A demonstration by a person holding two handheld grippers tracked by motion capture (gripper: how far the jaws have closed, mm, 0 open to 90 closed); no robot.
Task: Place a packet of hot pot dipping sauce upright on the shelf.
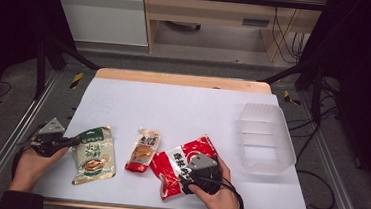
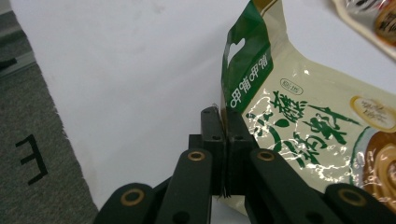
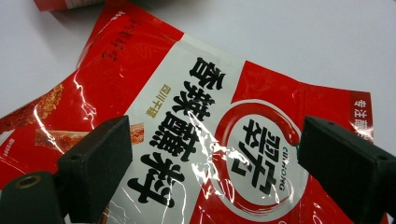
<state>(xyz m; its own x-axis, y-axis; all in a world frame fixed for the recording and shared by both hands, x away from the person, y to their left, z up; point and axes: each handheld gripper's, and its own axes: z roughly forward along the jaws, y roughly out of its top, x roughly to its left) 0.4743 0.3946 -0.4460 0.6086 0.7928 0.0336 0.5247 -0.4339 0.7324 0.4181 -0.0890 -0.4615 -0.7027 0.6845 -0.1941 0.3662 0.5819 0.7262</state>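
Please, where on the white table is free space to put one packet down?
The far half of the table, beyond the green packet, the small pouch and the red packet, is bare up to the clear tray. The near edge is crowded.

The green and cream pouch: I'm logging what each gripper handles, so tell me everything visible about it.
The green and cream pouch is a glossy plastic packet, cream-bodied with a green top band, a cut-out hanger hole, green Chinese lettering and a food picture. It lies flat near the front left of the white table, left of the small orange pouch. The left gripper has its jaws shut on the pouch's top edge.
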